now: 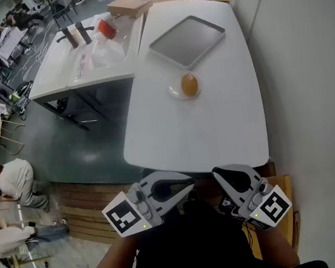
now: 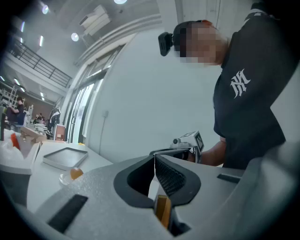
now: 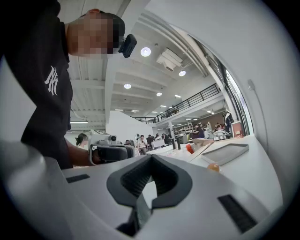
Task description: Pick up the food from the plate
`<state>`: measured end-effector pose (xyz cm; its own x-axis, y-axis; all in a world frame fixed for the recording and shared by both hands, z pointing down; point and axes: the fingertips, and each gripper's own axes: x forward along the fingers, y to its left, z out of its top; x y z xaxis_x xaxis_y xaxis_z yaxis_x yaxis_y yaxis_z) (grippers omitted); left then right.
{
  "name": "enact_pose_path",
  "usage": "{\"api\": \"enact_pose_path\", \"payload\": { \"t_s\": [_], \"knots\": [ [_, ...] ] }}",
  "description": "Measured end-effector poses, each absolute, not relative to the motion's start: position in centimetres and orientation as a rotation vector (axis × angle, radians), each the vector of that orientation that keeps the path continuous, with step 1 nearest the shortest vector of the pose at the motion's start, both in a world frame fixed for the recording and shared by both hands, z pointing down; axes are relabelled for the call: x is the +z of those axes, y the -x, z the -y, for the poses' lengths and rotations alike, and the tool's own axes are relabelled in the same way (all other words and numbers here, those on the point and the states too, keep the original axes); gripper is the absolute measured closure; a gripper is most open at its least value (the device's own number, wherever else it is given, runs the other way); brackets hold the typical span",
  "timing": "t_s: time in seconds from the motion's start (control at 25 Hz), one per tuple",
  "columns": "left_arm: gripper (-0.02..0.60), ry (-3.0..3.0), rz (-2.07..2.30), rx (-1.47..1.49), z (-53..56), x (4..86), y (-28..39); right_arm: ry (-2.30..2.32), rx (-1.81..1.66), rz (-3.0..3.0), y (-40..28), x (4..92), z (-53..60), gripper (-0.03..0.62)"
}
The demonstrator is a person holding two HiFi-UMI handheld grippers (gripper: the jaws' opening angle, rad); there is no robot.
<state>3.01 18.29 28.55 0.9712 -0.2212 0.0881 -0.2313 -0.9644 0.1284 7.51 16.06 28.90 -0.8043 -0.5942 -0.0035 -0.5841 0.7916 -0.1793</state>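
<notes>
A round orange-brown piece of food (image 1: 189, 85) lies on a small clear plate (image 1: 177, 90) in the middle of the white table (image 1: 216, 130). Both grippers hang close to my body, short of the table's near edge and far from the plate. My left gripper (image 1: 187, 188) is shut with nothing in it, its jaws meeting at the tip (image 2: 154, 157). My right gripper (image 1: 219, 175) is also shut and empty (image 3: 150, 157). The food (image 2: 76, 173) shows small at the lower left of the left gripper view. In the right gripper view the food (image 3: 213, 167) sits at the right.
A grey tray (image 1: 187, 40) lies beyond the plate. A second white table (image 1: 78, 62) to the left holds bottles, a plastic bag and a cardboard box (image 1: 129, 7). A white wall (image 1: 306, 69) runs along the right. People sit at far left.
</notes>
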Motion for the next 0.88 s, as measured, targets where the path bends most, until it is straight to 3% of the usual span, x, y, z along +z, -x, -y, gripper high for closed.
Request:
{"api": "enact_pose_path", "payload": {
  "t_s": [0.88],
  "knots": [
    [0.574,-2.936,0.444,0.020,-13.7,28.9,3.5,0.896,-0.215,-2.982,-1.3,29.5,-11.2,0.590]
  ]
}}
